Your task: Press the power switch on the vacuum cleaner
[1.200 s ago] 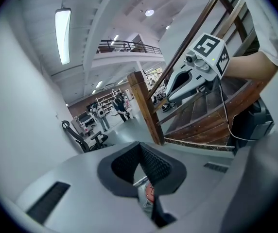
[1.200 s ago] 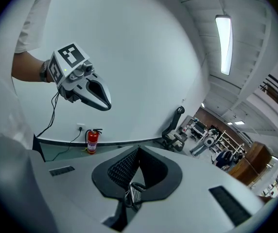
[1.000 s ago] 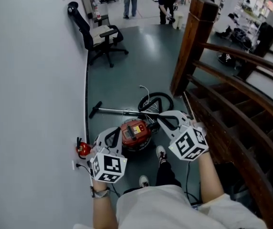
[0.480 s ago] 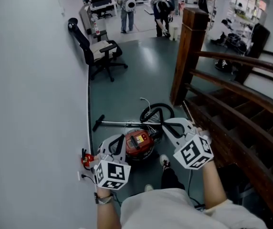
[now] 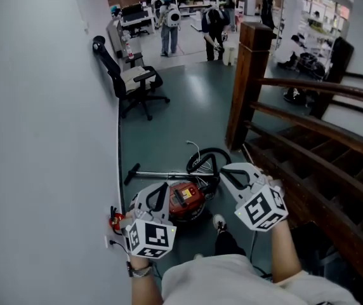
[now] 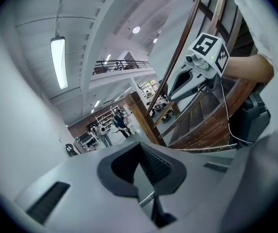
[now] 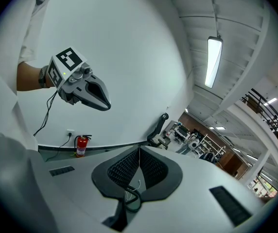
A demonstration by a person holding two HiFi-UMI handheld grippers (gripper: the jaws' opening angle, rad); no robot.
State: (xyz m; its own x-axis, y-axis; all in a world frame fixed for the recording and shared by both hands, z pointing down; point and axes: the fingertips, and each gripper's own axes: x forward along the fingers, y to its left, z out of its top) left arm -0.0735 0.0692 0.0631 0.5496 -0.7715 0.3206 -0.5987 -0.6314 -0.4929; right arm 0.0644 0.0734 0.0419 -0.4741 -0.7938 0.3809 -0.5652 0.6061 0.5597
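The fingers [image 6: 154, 165] of the left gripper [image 5: 156, 190] and the fingers [image 7: 123, 167] of the right gripper [image 5: 227, 169] are pressed together and hold nothing, up over the red vacuum cleaner [image 5: 185, 199], which sits on the floor [image 5: 188, 107] by the wall [image 5: 42, 107].

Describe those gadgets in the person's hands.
The left gripper and right gripper are white plastic shells with black ribbed pads, each carrying a white cube printed with black square markers. A thin black cable trails from each. A watch circles the left wrist.
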